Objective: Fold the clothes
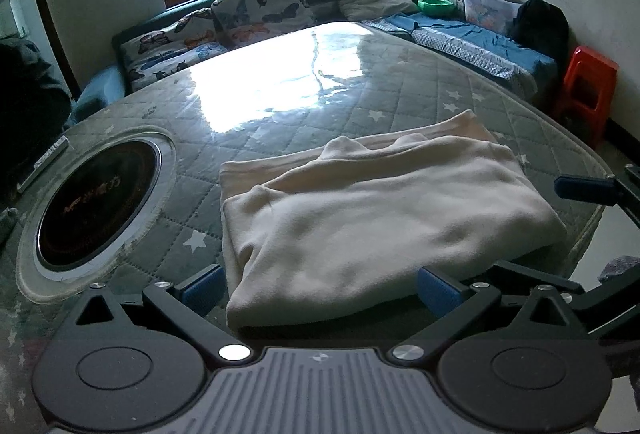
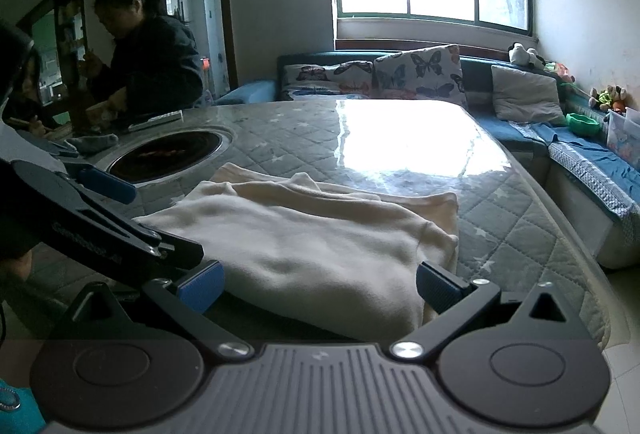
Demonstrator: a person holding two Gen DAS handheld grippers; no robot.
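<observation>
Left wrist view: folded cream garment, near edge hidden behind left gripper, jaws apart. Right gripper likewise apart. Quilted star-print table, glare; sofa beyond.

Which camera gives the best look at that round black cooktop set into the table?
The left wrist view. There the round cooktop lies close and nearly whole, its metal ring clear, left of the folded cream garment. In the right wrist view it is farther off, flattened to a thin oval, and partly hidden behind the left gripper.
</observation>
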